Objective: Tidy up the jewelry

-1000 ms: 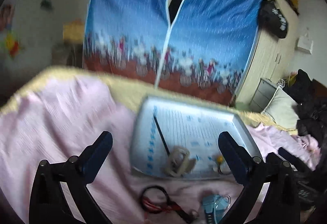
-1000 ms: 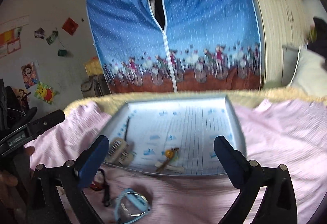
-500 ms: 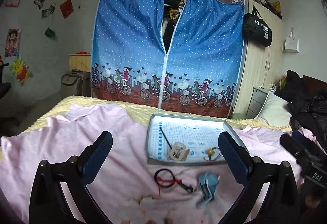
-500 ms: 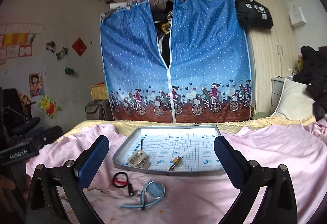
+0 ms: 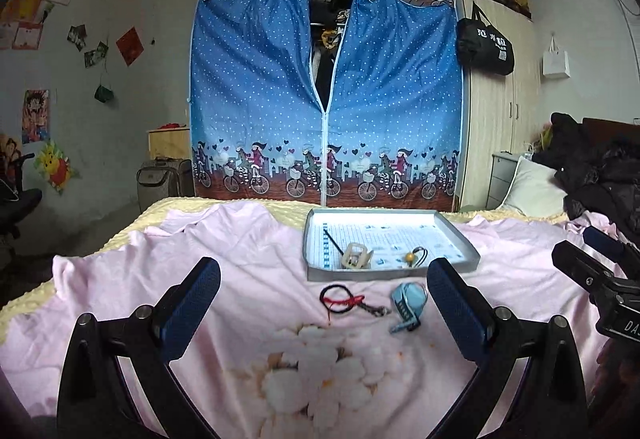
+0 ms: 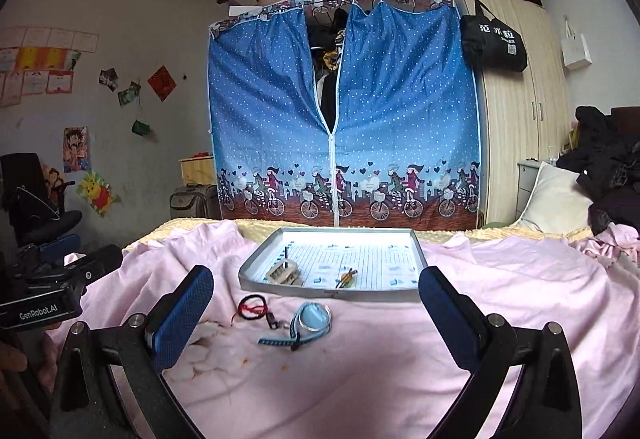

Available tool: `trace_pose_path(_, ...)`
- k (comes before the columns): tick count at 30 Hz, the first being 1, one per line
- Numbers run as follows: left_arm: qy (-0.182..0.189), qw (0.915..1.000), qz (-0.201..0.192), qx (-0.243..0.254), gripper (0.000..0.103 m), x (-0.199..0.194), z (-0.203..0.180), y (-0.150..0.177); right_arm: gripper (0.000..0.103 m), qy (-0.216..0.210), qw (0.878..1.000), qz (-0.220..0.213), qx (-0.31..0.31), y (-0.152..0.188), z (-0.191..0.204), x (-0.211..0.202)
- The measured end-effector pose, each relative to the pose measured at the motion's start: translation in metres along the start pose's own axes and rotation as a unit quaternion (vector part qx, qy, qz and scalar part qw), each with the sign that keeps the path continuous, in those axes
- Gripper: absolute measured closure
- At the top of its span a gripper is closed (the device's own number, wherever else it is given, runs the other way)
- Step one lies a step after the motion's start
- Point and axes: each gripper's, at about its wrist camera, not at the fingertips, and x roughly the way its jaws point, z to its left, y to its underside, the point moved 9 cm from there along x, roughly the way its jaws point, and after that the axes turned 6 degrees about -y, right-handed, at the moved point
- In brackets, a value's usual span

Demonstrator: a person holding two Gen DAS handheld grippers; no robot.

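My left gripper (image 5: 323, 287) and right gripper (image 6: 316, 291) both hover with fingers spread wide, holding nothing. Between them on the pink bedsheet (image 6: 500, 303) lie a red-and-black cord bracelet (image 5: 340, 298) and, just beside it, a blue watch (image 6: 310, 321) — both just in front of the grey tray (image 6: 256, 265). Inside the tray sit a beige hair claw (image 5: 355, 255), a black stick (image 5: 333, 241) and a small amber-beaded piece (image 6: 346, 277) — near its front edge.
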Motion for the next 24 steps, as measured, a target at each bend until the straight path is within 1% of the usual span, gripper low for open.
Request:
trace_pose_path(4,-0.002,1.0000,0.007,-0.005,0.002,-0.012,-0.001,0.011,0.000,0.005,1.000,0.006,0.006,0.008,0.000,-0.009)
trace_pose_path(10,-0.008,0.9998,0.017,-0.004,0.002,-0.019,-0.001,0.016,0.000,0.007,1.000,0.009,0.018,0.013,0.001,-0.018)
trace_pose_path(17,-0.020,0.9992,0.034,-0.002,0.002,-0.021,0.001,0.026,0.000,0.014,0.999,0.033,0.023,0.023,0.000,-0.015)
trace_pose_path(24,-0.036,0.9971,0.066,-0.009,0.002,-0.013,0.008,0.034,0.000,0.028,0.997,0.065,0.028,0.035,-0.004,-0.006)
